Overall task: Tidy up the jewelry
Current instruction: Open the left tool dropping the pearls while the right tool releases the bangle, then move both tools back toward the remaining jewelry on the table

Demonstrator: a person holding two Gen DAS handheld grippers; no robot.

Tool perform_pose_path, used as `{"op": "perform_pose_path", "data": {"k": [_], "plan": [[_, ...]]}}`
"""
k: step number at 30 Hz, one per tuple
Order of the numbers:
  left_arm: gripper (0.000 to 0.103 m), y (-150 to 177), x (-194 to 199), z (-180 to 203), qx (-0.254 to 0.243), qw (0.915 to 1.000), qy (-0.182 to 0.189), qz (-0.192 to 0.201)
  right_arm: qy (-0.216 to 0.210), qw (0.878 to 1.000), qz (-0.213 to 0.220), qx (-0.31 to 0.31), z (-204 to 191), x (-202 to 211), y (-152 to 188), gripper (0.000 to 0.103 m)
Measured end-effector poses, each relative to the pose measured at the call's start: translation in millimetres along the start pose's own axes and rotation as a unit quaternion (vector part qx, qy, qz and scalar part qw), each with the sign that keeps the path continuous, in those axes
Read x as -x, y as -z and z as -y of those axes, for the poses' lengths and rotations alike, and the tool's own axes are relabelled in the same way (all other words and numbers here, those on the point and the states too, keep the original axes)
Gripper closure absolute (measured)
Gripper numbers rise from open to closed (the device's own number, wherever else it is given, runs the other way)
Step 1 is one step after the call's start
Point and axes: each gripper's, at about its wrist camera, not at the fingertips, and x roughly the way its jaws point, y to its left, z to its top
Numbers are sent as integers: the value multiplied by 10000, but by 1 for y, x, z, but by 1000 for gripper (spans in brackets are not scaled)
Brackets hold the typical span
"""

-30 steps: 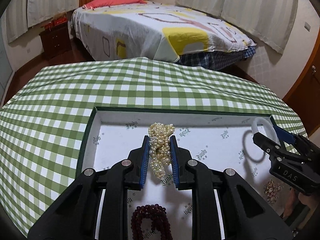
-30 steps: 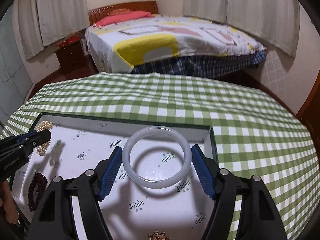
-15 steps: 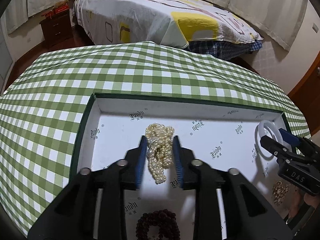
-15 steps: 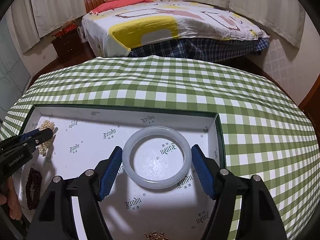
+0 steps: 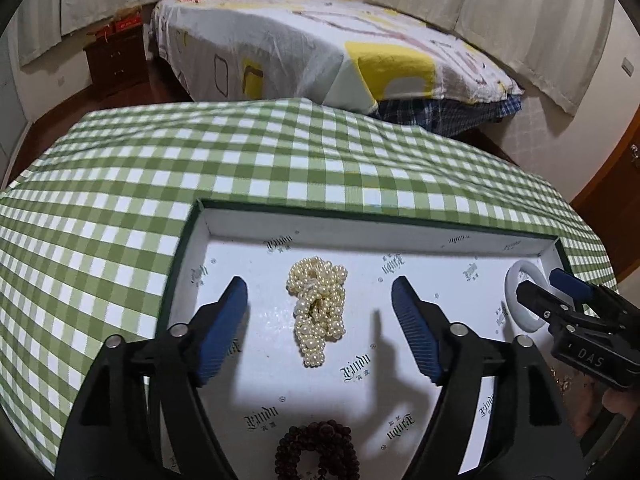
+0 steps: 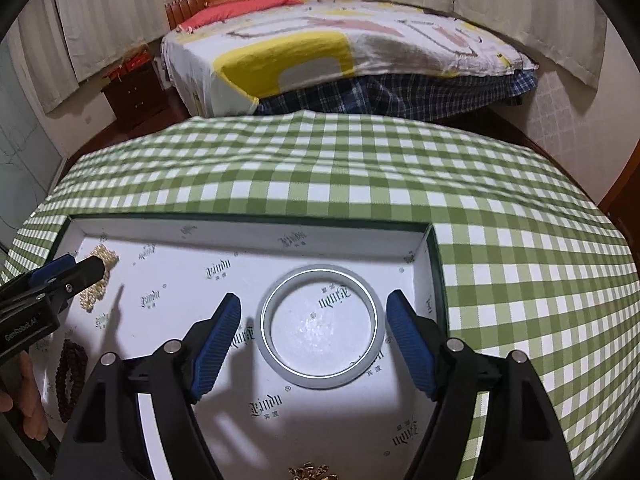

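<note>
1. A shallow tray (image 5: 202, 236) with a white printed lining and a dark green rim sits on a table covered in a green and white checked cloth (image 5: 120, 208).
2. The left gripper (image 5: 320, 304) is spread wide over the left part of the tray. Its blue-padded fingers (image 5: 224, 324) stand apart on either side of a pearl necklace (image 5: 318, 308) and do not touch it.
3. The pearl necklace lies bunched in a heap on the tray floor, in the left half.
4. A string of dark red beads (image 5: 316, 456) lies in the tray nearer the camera, below the pearls.
5. The right gripper (image 6: 314, 332) is also spread wide, over the right end of the tray. Its blue pads flank a pale white bangle (image 6: 322, 326), with a small gap on each side.
6. The bangle lies flat on the tray floor, close to the tray's right wall.
7. A small gold ornament (image 6: 308, 472) shows at the near edge of the tray, partly cut off in the right wrist view.
8. Beyond the table stands a bed (image 6: 320, 44) with a white, yellow and grey cover and a red pillow.
</note>
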Motion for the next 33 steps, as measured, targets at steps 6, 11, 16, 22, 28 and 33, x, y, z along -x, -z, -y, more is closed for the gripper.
{"op": "perform_pose_path", "data": {"k": [6, 11, 16, 22, 28, 33], "plan": [[25, 4, 27, -1, 35, 9988, 69, 482, 12, 9983, 581, -7, 1, 31, 6, 30], [25, 13, 58, -1, 24, 9961, 54, 884, 49, 9953, 960, 76, -2, 59, 15, 30], [25, 30, 94, -1, 23, 9926, 64, 1216, 43, 9917, 1280, 118, -7, 89, 33, 30], [25, 61, 136, -3, -9, 9881, -1, 1540, -4, 9869, 1608, 116, -19, 122, 64, 30], [25, 97, 169, -7, -105, 9841, -174, 1763, 57, 9834, 1800, 208, -31, 145, 99, 30], [25, 122, 187, -18, 5, 9839, -212, 1775, 66, 9834, 1806, 184, -33, 154, 123, 34]]}}
